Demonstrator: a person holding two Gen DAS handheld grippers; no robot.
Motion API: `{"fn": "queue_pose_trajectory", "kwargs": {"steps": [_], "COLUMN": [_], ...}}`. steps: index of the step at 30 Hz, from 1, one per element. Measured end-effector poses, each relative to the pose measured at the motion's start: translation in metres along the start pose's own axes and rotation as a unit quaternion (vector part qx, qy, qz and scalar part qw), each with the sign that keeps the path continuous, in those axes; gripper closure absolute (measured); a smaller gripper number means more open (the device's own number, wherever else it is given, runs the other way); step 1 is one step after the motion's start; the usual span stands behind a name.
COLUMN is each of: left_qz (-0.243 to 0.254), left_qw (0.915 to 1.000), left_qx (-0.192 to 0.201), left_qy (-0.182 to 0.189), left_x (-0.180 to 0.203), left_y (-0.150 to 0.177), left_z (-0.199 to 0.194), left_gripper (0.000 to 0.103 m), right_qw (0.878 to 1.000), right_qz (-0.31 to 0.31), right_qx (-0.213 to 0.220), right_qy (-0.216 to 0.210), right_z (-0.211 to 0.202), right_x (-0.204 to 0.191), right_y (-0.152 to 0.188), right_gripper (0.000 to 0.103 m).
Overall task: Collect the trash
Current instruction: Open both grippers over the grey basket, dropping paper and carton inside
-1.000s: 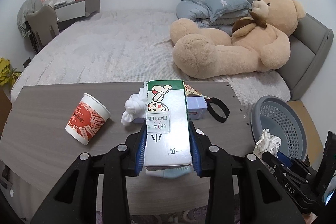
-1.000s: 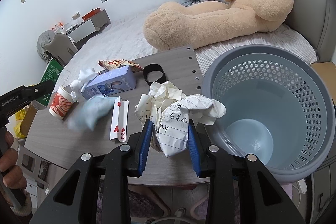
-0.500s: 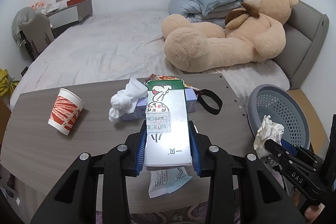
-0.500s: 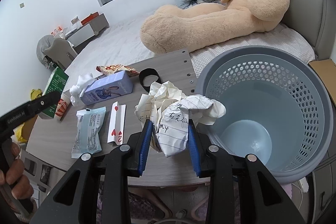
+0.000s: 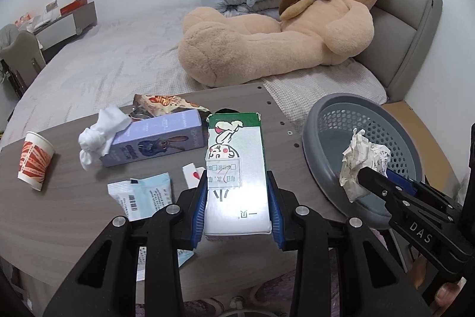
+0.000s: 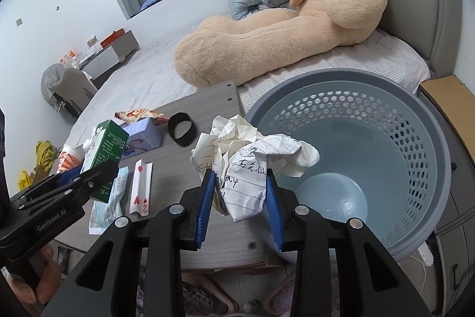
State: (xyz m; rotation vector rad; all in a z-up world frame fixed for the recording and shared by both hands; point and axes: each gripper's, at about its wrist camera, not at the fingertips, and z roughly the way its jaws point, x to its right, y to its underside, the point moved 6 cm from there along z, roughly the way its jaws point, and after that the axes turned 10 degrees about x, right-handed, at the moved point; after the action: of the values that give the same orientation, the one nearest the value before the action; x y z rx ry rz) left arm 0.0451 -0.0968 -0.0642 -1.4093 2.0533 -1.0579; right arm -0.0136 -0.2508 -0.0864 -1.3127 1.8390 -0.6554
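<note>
Right tongs (image 6: 240, 205) clamp crumpled white handwritten paper wad (image 6: 252, 165) near grey perforated plastic basket (image 6: 415, 138) rim; left tongs (image 5: 237, 213) clamp green-white carton (image 5: 236, 168). Release early, your wad drops outside basket.

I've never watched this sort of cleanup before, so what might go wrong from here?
The crumpled paper in the right gripper hangs near the basket's rim and could miss if dropped early. The left gripper carries a carton over the table; swinging toward the basket, the two grippers might bump.

Carton (image 5: 236, 168) green-topped, white with cartoon print. Basket (image 6: 415, 138) grey-blue, perforated; cup (image 5: 34, 161) white with red pattern. Bear (image 5: 267, 31) tan.
</note>
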Motion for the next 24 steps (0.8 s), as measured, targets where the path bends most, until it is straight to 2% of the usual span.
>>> {"fn": "queue_pose_trajectory", "kwargs": {"steps": [15, 24], "left_qz": [0.058, 0.081], "left_qw": [0.9964, 0.9922], "left_qx": [-0.02, -0.047], "left_qy": [0.059, 0.083], "left_x": [0.096, 0.14], "left_y": [-0.012, -0.01], "left_z": [0.042, 0.073], "left_gripper": [0.068, 0.067], "right_qw": [0.995, 0.993], "right_qz": [0.055, 0.077], "right_qx": [0.017, 0.008], "right_qy": [0.075, 0.086], "right_z": [-0.017, -0.011], "right_x": [0.104, 0.139], "right_y": [-0.019, -0.02], "right_gripper": [0.07, 0.07]}}
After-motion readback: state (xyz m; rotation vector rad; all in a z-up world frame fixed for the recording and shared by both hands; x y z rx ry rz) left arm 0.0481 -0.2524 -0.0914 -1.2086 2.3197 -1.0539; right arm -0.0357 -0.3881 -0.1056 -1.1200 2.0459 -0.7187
